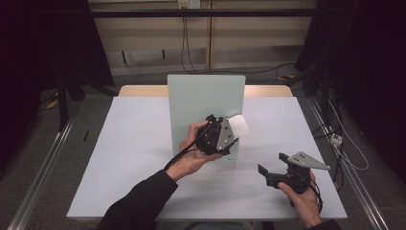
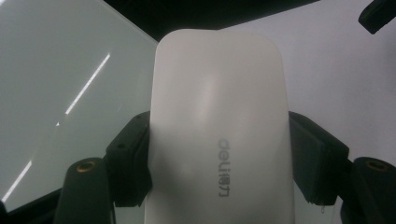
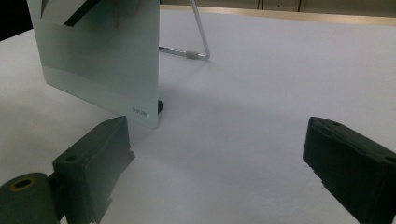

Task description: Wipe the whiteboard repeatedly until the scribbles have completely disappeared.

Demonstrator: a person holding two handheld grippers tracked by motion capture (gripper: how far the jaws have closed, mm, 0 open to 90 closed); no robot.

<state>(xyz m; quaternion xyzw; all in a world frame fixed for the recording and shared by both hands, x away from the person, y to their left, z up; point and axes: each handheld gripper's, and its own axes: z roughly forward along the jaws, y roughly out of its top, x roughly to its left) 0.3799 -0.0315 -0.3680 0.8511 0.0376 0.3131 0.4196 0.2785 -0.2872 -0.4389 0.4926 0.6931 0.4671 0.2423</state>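
- My left gripper [image 1: 233,130] is raised in front of the board [image 1: 191,100], near its lower right part in the high view, with my left hand [image 1: 191,155] wrapped under it.
- Its jaws are closed on a white eraser [image 2: 219,126]; in the left gripper view the two black jaws press its long sides, and the eraser sticks out well past them.
- The eraser is smooth and rounded at the far end, with grey "deli" lettering along one side. In the high view its white end [image 1: 238,124] pokes out from the gripper toward the right.
- Whether the eraser touches the board I cannot tell; in the left gripper view the board's pale glassy face [image 2: 56,93] lies just to the eraser's left, with streaks of light reflected in it.
- The board stands upright near the middle of the surface [image 1: 129,158], propped from behind by a thin wire stand [image 3: 198,35] that shows in the right gripper view. A small "deli" mark sits at its lower corner there.
- My right gripper [image 1: 272,168] is held low over the near right part of the surface, well apart from the board, in my right hand [image 1: 304,196].
- Its jaws stand wide open with nothing between them; in the right gripper view [image 3: 219,163] bare white surface lies in the gap, and the board's corner is just beyond the left jaw.
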